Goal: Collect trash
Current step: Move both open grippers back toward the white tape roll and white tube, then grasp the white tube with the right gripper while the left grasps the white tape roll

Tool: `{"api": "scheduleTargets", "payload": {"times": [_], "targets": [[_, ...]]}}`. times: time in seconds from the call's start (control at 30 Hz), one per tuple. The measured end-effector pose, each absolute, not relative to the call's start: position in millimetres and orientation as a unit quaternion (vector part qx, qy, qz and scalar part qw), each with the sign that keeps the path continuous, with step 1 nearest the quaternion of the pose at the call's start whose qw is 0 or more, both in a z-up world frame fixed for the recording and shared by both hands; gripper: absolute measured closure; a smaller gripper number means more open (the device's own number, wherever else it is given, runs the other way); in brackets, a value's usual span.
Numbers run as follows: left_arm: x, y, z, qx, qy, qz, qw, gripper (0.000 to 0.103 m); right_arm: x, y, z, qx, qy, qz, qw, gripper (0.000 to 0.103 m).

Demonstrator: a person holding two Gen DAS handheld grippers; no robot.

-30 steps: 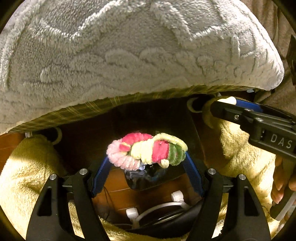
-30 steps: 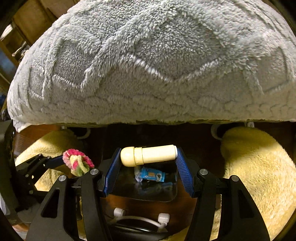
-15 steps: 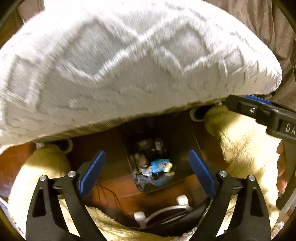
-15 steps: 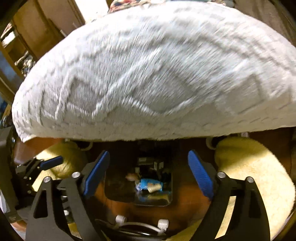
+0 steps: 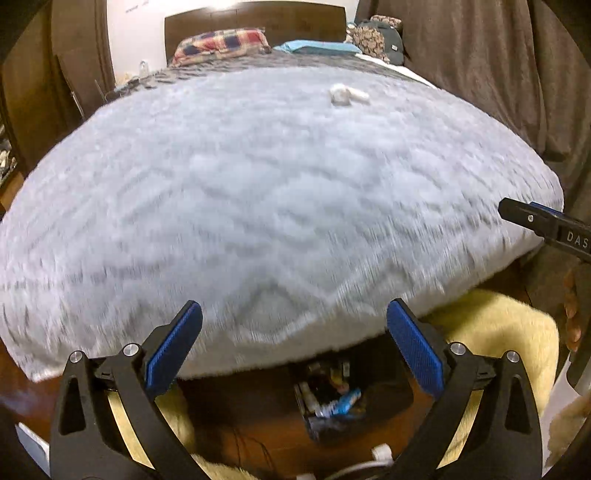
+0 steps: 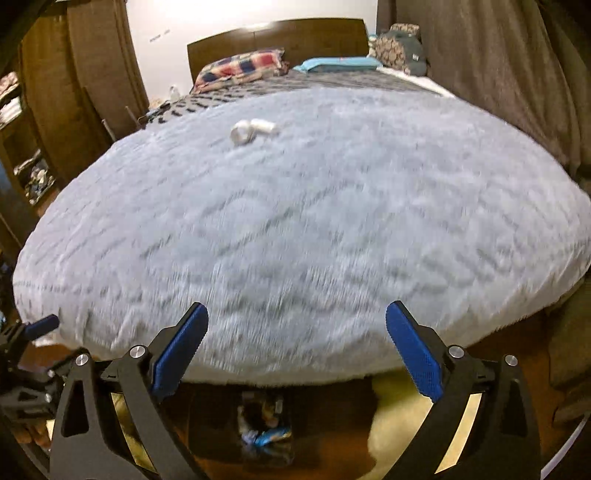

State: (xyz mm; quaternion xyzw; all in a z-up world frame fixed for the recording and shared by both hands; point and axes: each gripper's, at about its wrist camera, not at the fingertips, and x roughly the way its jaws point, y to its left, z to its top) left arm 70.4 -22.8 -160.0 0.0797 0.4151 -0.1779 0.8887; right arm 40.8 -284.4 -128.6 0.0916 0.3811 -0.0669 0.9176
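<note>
My left gripper (image 5: 293, 345) is open and empty, raised over the foot of the bed. My right gripper (image 6: 295, 345) is open and empty too, and its finger shows at the right edge of the left wrist view (image 5: 543, 225). A white piece of trash (image 5: 347, 94) lies far up on the grey fleece blanket (image 5: 258, 177); it also shows in the right wrist view (image 6: 253, 129). Below both grippers a dark bin (image 5: 332, 402) on the floor holds several bits of trash, also seen in the right wrist view (image 6: 264, 428).
Yellow fluffy mats (image 5: 495, 332) lie on the wooden floor on either side of the bin. Pillows (image 5: 218, 42) and a dark headboard (image 6: 277, 33) are at the far end of the bed. A brown curtain (image 5: 498, 74) hangs on the right, wooden shelves (image 6: 33, 122) on the left.
Both grippers opened: the left let go of the pink-and-green fuzzy loop, the right the cream tube, over the bin. Both then rose and tilted up, bringing the bed top into view.
</note>
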Motion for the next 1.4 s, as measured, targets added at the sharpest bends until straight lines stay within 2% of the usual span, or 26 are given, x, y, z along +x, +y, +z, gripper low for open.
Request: {"api": "scheduleTargets", "payload": {"times": [0.2, 0.43, 0.5, 0.57, 0.67, 1.07, 1.1, 1.17, 1.3, 1.37, 1.4], "targets": [[119, -39, -142, 0.087, 0.404, -0.174, 0.894, 0.008, 92, -294, -119, 0.073, 0.372, -0.079, 0.922, 0.006], [184, -68, -146, 0.095, 0.408, -0.177, 0.891, 0.008, 172, -305, -120, 0.057, 0.384, -0.076, 0.919, 0.007], [201, -76, -145, 0.1, 0.407, -0.177, 0.89, 0.008, 194, -307, -121, 0.057, 0.391, -0.067, 0.916, 0.01], [217, -82, -145, 0.101, 0.406, -0.177, 0.891, 0.008, 222, -309, -125, 0.063, 0.403, -0.052, 0.911, 0.024], [240, -90, -147, 0.094, 0.411, -0.179, 0.889, 0.008, 258, -309, -130, 0.053, 0.413, -0.045, 0.908, 0.036], [281, -111, -146, 0.108, 0.405, -0.187, 0.889, 0.008, 337, -288, -140, -0.001, 0.425, -0.021, 0.905, 0.038], [283, -112, -145, 0.108, 0.404, -0.187, 0.889, 0.008, 342, -284, -140, -0.004, 0.426, -0.015, 0.904, 0.04], [287, -115, -143, 0.107, 0.403, -0.189, 0.889, 0.008, 348, -281, -141, -0.007, 0.429, -0.008, 0.903, 0.057], [292, -123, -142, 0.108, 0.404, -0.197, 0.887, 0.008, 354, -285, -145, 0.014, 0.439, 0.003, 0.898, 0.069], [294, -128, -142, 0.11, 0.405, -0.201, 0.885, 0.008, 351, -293, -145, 0.035, 0.44, 0.014, 0.897, 0.079], [296, -130, -143, 0.11, 0.406, -0.202, 0.885, 0.008, 347, -297, -143, 0.045, 0.44, 0.018, 0.897, 0.08]]}}
